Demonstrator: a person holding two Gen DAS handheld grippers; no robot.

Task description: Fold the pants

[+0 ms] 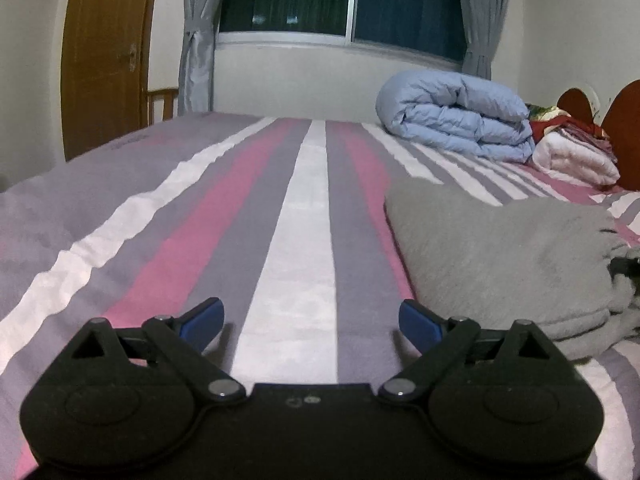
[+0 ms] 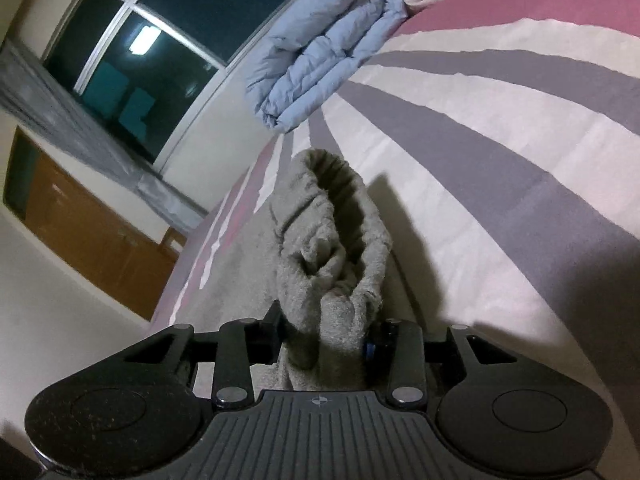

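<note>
Grey fleece pants [image 1: 504,256] lie folded in layers on the striped bed, to the right of my left gripper [image 1: 311,320]. My left gripper is open and empty, its blue pads wide apart, low over the bedsheet. In the right wrist view my right gripper [image 2: 326,340] is shut on a bunched part of the grey pants [image 2: 328,240]. The held fabric rises in a fold with a dark opening, lifted above the rest of the pants. The right gripper's fingertips are mostly hidden by the cloth.
The bed has a pink, grey and white striped sheet [image 1: 312,208]. A rolled light blue duvet [image 1: 456,116] and folded white and red bedding [image 1: 572,152] sit at the far right by the headboard. A window, grey curtains and a wooden door [image 1: 104,52] stand behind.
</note>
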